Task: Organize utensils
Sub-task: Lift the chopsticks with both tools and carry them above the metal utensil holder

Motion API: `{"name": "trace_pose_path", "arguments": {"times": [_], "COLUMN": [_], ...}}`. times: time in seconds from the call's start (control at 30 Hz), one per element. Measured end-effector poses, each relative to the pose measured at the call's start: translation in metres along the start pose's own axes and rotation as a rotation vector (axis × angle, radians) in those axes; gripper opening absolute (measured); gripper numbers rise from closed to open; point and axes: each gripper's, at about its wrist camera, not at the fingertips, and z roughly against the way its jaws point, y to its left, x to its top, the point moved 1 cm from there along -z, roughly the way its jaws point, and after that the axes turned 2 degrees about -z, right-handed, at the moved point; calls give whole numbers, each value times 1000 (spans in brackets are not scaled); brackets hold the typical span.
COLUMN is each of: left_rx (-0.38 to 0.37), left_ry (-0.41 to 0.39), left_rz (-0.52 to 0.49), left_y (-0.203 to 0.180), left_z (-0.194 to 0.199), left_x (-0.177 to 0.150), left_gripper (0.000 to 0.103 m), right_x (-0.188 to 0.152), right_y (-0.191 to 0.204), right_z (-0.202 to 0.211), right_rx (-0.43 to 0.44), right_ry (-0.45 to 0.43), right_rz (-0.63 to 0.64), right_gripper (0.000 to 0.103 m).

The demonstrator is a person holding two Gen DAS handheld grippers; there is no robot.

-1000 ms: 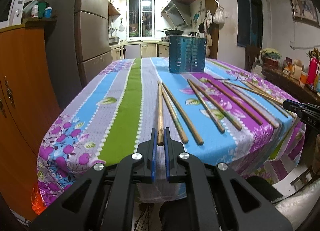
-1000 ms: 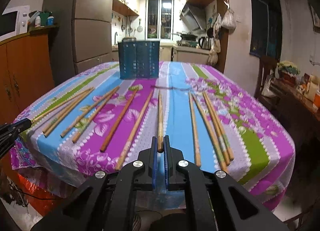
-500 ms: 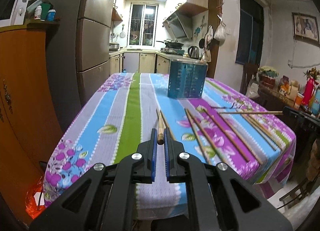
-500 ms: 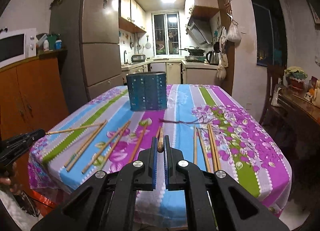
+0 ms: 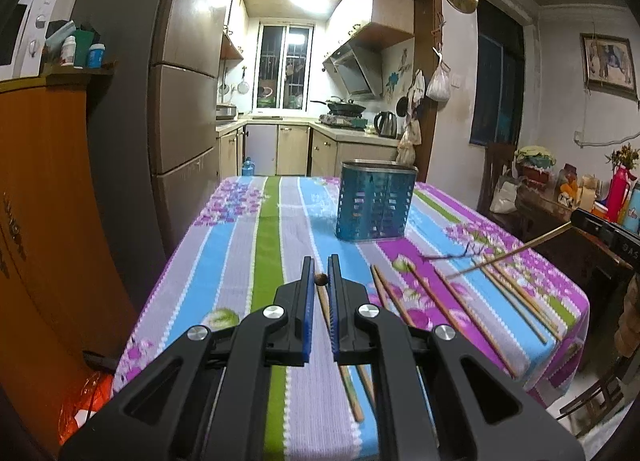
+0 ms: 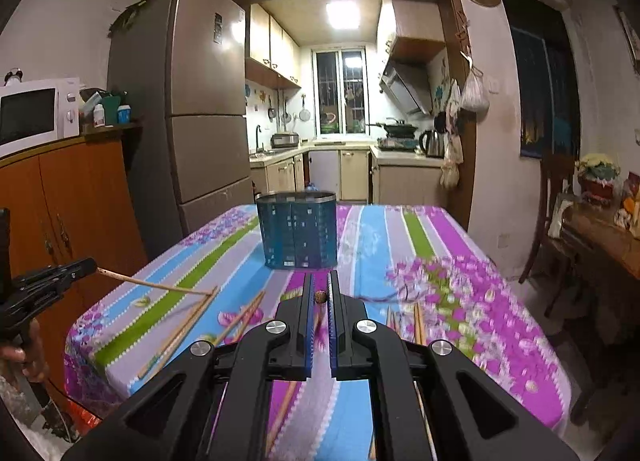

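Note:
My left gripper (image 5: 321, 267) is shut on a wooden chopstick (image 5: 321, 279), seen end-on and held up off the striped tablecloth (image 5: 240, 245). The right gripper (image 6: 321, 281) is shut on a second chopstick (image 6: 320, 296) in the same way. Each gripper shows in the other's view: the right gripper (image 5: 576, 219) with its chopstick (image 5: 508, 255) slanting down to the left, and the left gripper (image 6: 86, 266) with its chopstick (image 6: 156, 285) pointing right. Beyond both stands the blue slotted utensil holder (image 5: 374, 201) (image 6: 296, 231), upright. Several loose chopsticks (image 5: 436, 301) (image 6: 180, 331) lie on the cloth.
A dark thread-like scrap (image 5: 452, 255) lies near the holder. An orange cabinet (image 5: 44, 221) and a tall fridge (image 5: 180, 109) stand left of the table. A sideboard (image 5: 560, 213) with bottles and a chair (image 6: 548, 213) stand to the right. A hand (image 6: 24, 353) shows at lower left.
Both grippers have risen, each lifting its chopstick off the cloth. The held chopsticks were lying flat on the table and now hang in the air, seen end-on.

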Motion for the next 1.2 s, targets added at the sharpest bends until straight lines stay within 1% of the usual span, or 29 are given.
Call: {"name": "trace_pose_path", "arguments": {"times": [0.13, 0.3, 0.53, 0.7, 0.97, 1.2], "left_rx": [-6, -18, -44, -60, -105, -128], "left_ry": [-16, -43, -63, -72, -92, -98], "left_rz": [-2, -35, -43, -62, -116, -138], "left_y": [1, -5, -9, -17, -40, -54], "left_z": [-8, -16, -31, -32, -31, -46], "left_x": [19, 42, 70, 89, 118, 136], "left_gripper": [5, 5, 5, 5, 5, 5], "right_x": [19, 42, 70, 90, 122, 140], "right_y": [-2, -1, -5, -3, -2, -2], "right_z": [-8, -20, -42, -51, -51, -50], "right_rx": [10, 27, 54, 72, 92, 93], "right_ry": [1, 2, 28, 44, 59, 59], "right_rz": [9, 27, 24, 36, 52, 61], "right_gripper": [7, 7, 7, 7, 7, 7]}}
